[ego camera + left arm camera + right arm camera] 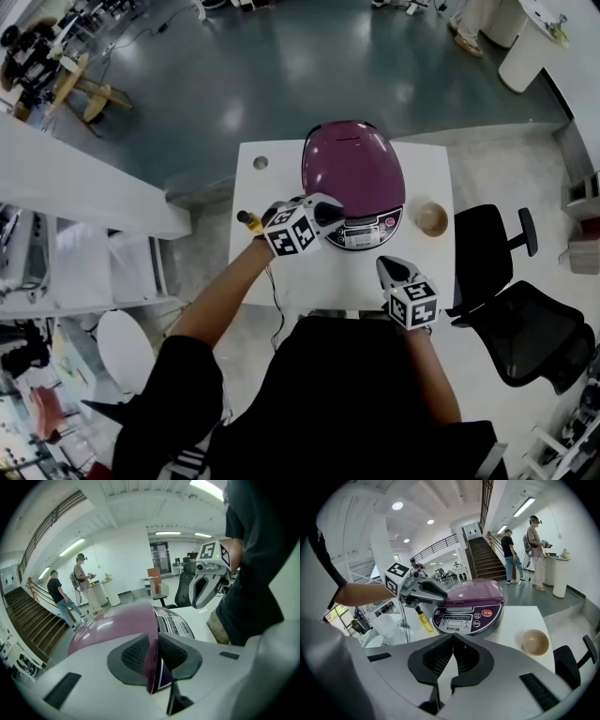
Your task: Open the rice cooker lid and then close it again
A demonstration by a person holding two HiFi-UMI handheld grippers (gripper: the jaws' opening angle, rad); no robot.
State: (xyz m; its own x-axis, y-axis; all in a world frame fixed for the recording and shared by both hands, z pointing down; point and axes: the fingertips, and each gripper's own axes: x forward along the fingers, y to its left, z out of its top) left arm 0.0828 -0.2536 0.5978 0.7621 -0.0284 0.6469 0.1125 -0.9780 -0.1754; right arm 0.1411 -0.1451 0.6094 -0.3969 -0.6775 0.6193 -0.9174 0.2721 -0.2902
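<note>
1. Rice cooker [356, 202]: round, stands at the far middle of the white table [281, 281], front turned toward the person.
2. Lid [349, 159]: glossy plum-purple and domed; lies down on the body or very nearly so; cannot tell whether latched.
3. Control panel [461, 618]: dark purple, slopes across the front; carries a small display, round buttons and one red button [486, 613].
4. Left gripper [330, 212]: reaches in at the lid's front left edge, jaws clamped on that purple rim.
5. Right gripper [386, 265]: hovers over the table's near side, short of the cooker, jaws pressed together on nothing.
6. Bowl [431, 218]: tan, sits just right of the cooker.
</note>
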